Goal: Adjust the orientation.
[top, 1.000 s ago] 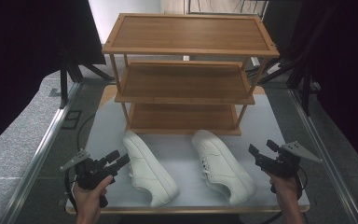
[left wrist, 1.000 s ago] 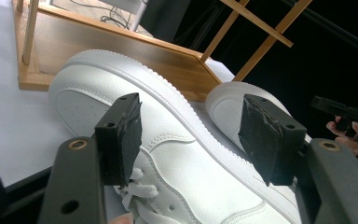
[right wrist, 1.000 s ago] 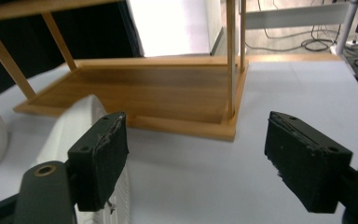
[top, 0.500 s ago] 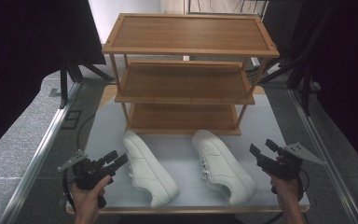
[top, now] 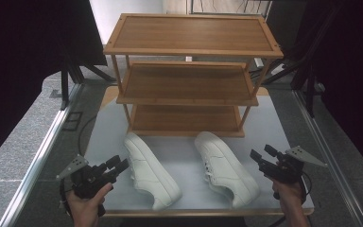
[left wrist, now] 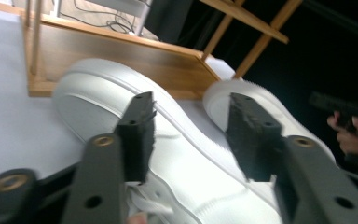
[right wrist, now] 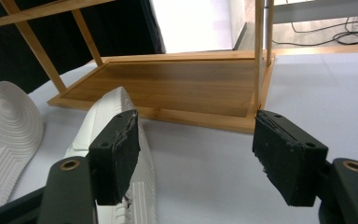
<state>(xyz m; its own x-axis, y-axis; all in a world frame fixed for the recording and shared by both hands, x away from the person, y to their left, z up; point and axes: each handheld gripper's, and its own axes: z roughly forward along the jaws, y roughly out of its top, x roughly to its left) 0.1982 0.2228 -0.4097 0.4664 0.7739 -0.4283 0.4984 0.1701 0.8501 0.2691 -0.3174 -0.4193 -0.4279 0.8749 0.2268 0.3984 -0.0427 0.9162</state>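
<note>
Aiming my left gripper at the near shoe just beside it on the counter, I had its empty jaws just closing, heel-to-toe axis running away toward the rack.

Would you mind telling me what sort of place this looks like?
Probably a recording studio or lab setup: black curtains surround a white-topped table holding a three-tier wooden shoe rack and two white sneakers.

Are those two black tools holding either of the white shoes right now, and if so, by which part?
Neither. The left tool sits beside the left shoe, its jaws just narrowed but apart. The right tool is open beside the right shoe.
</note>
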